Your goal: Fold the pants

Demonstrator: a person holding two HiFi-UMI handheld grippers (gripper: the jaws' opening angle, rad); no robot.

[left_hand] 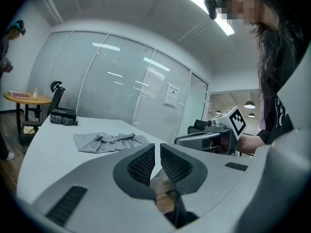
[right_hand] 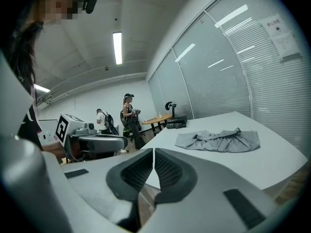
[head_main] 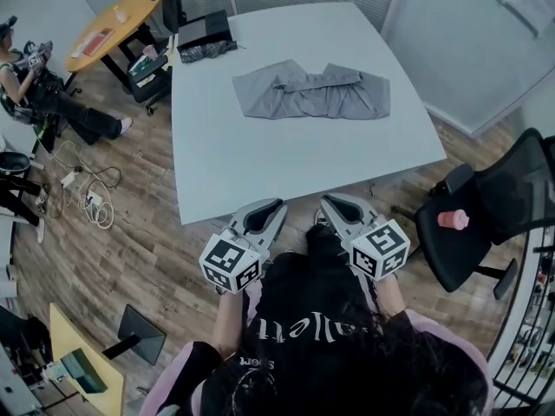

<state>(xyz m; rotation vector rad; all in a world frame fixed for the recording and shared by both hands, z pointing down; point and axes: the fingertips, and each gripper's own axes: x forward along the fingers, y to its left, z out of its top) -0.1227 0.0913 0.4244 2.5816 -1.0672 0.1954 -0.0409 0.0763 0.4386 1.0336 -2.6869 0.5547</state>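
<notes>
Underfoot across the head view: wood-plank floor (head_main: 130, 258). At centre, standing on it: white table (head_main: 286, 172), near half bare. On the far half of that table, well apart from both grippers: grey pants (head_main: 312, 92), spread crosswise, rumpled and creased along the upper edge. At right, beside the table's near corner: black chair (head_main: 486, 211). At upper left: round wooden table (head_main: 113, 20), with a seated person (head_main: 35, 81) near it. At the near table edge, side by side and pointing toward the pants: left gripper (head_main: 277, 206) and right gripper (head_main: 328, 201), each topped by a marker cube. Left jaws all but together, only a thin slit between the ribbed pads, nothing in it. Right jaws pressed together, likewise empty. On the table's far left corner: dark bag (head_main: 204, 31). On the chair seat: small pink object (head_main: 453, 219).
</notes>
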